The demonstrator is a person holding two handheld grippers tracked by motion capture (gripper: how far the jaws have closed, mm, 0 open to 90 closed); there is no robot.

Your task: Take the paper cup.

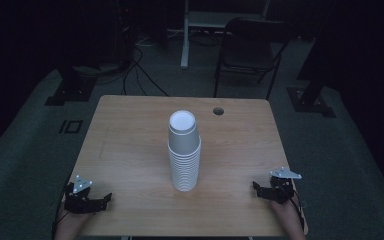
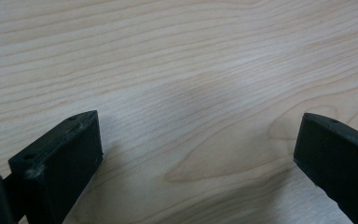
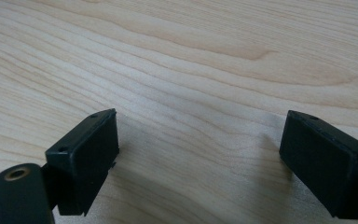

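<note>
A tall stack of white paper cups [image 1: 184, 155] stands upside down in the middle of the wooden table [image 1: 130, 140]. My left gripper [image 1: 106, 198] rests at the table's near left corner, well apart from the stack. Its jaws stand open over bare wood in the left gripper view [image 2: 198, 140]. At the near right edge lies my right gripper [image 1: 256, 188], also apart from the cups. In the right gripper view [image 3: 200, 140] its jaws are open with nothing between them.
A round cable hole [image 1: 218, 111] sits near the table's far edge. Behind the table stand a dark chair [image 1: 250, 47] and a white desk leg [image 1: 184, 35]; cables [image 1: 137, 65] run over the dim floor.
</note>
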